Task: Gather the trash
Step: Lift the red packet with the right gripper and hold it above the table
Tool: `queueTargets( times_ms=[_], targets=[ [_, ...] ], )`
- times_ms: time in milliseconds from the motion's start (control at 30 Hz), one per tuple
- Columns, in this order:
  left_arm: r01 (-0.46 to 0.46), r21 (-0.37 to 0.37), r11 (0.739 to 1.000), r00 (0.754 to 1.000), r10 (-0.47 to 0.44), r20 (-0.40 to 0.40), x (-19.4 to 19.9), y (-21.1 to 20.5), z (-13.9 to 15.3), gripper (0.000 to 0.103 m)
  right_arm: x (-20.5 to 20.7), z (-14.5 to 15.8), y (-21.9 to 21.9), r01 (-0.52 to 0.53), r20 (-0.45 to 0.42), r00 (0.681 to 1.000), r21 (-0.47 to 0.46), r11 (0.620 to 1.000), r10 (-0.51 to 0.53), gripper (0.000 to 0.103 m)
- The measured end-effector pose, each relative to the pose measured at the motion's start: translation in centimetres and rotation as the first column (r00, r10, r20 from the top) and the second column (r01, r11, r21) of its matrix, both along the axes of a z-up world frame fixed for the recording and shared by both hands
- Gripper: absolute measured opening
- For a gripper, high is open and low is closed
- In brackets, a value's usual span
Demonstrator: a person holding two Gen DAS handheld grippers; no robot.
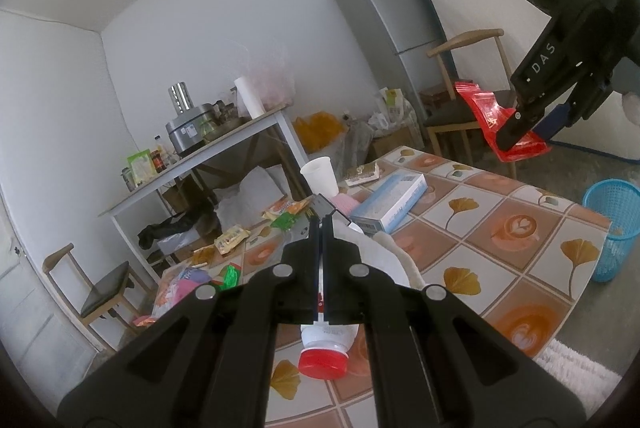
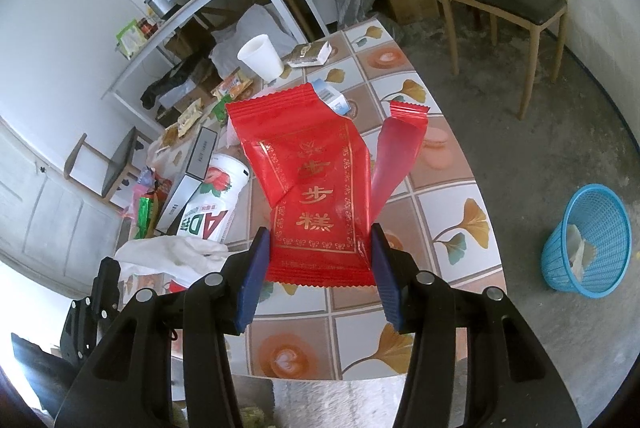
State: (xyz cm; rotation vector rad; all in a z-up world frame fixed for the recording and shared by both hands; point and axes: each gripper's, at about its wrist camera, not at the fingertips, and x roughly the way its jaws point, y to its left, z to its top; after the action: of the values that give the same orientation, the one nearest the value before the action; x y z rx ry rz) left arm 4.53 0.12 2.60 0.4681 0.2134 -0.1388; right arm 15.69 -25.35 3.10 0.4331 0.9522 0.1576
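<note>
Much litter still covers the tiled desk (image 2: 432, 164), while the blue basket (image 2: 588, 240) sits on the floor well apart. Right gripper (image 2: 320, 256) pinches the red wrapper (image 2: 308, 184) by its edges above the desk; flimsy film could slip free mid-carry. Left gripper (image 1: 321, 228) is closed, empty.

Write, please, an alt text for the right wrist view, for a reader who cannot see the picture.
The right gripper holds a torn red snack wrapper with gold print between its blue pads, above a table with a patterned cloth. Behind it lie a white cup, a bottle on its side and other wrappers. A blue basket stands on the floor at the right.
</note>
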Motion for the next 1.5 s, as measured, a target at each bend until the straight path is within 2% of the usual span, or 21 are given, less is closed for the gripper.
queueTargets(
  times_ms=[1500],
  targets=[
    [-0.003, -0.004, 1.000, 1.000, 0.003, 0.006, -0.7, 0.1, -0.1, 0.000, -0.3, 0.6, -1.2, 0.020, 0.005, 1.000, 0.003, 1.000, -0.020, 0.048]
  ],
)
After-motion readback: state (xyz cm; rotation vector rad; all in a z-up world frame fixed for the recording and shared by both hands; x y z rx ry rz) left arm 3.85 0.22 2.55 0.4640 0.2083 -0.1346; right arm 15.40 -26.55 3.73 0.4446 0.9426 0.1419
